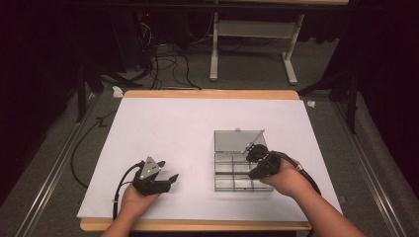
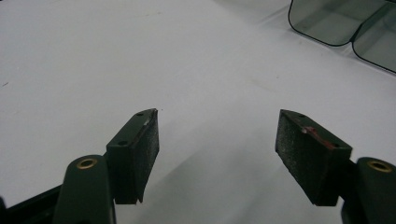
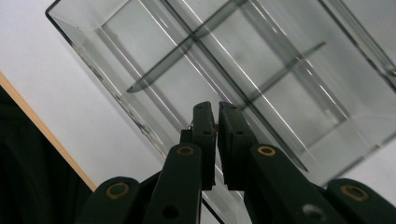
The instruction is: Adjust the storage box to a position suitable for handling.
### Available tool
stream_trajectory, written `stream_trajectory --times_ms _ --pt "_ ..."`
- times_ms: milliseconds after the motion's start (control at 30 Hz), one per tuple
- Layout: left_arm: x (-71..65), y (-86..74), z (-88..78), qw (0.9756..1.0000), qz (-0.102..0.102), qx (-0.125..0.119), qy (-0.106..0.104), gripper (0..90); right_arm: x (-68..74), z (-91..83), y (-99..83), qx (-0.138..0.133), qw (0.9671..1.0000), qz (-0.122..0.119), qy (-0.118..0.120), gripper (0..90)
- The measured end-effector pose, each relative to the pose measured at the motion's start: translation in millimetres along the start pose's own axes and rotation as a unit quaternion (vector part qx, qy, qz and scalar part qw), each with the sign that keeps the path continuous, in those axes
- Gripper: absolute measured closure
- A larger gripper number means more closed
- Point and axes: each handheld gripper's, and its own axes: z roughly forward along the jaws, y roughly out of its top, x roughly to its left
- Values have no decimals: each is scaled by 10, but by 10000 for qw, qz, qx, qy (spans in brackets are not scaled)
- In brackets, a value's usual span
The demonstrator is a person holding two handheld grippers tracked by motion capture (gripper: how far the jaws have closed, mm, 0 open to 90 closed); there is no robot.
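Right of centre in the high view: 1 clear plastic compartment box (image 1: 240, 168), lid (image 1: 236, 140) open and raised toward the top of the frame, resting on the white table sheet (image 1: 163, 128). Dividers split the tray into several cells. Right gripper (image 1: 256, 159) sits over the box's right part; in the right gripper view its 2 jaws are pressed nearly together above the tray (image 3: 261, 70), a tiny item possibly pinched at the tips, too small to identify. Lower left: left gripper (image 1: 168, 181), jaws spread wide, nothing between them, over bare sheet (image 2: 140, 60), well apart from the box (image 2: 345, 23).
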Motion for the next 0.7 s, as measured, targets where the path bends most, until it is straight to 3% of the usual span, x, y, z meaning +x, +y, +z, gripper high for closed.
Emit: stream_trajectory --times_ms 233,700 --pt "2 -1 -1 10000 -7 -6 2 306 50 149 90 94 9997 -204 25 868" --pt "16 -2 -3 10000 -58 -20 -70 305 70 383 138 280 9993 -253 45 867"
